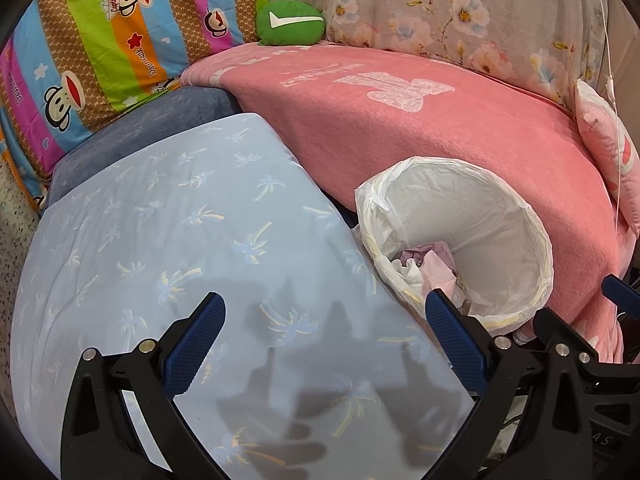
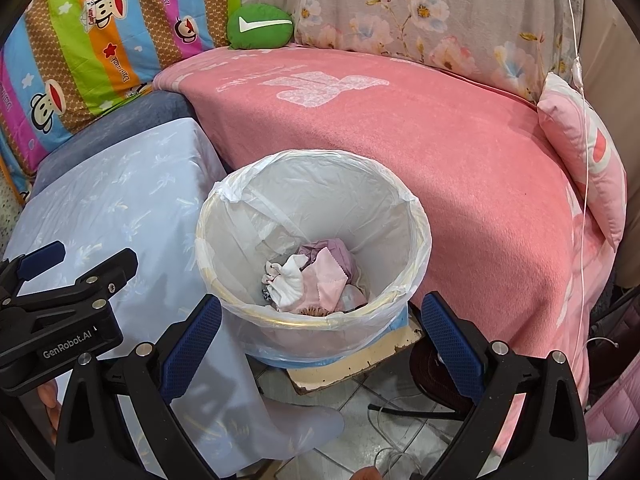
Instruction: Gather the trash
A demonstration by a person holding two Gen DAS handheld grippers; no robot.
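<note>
Trash [image 2: 316, 280] lies crumpled at the bottom of the lined bin [image 2: 416, 240], directly ahead of the right gripper [image 2: 320, 336], whose fingers are spread and empty. Left gripper [image 1: 324, 332], likewise spread, hovers over the blue sheet [image 1: 160, 240] beside the bin.

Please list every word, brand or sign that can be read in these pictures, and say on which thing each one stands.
"GenRobot.AI": on the black body of the left claw.
"Captain" and "Daul frank": on the striped monkey-print sheet.
White tick sign, no letters: on the green cushion.
White lettering on the pink blanket: too blurred to read.
</note>
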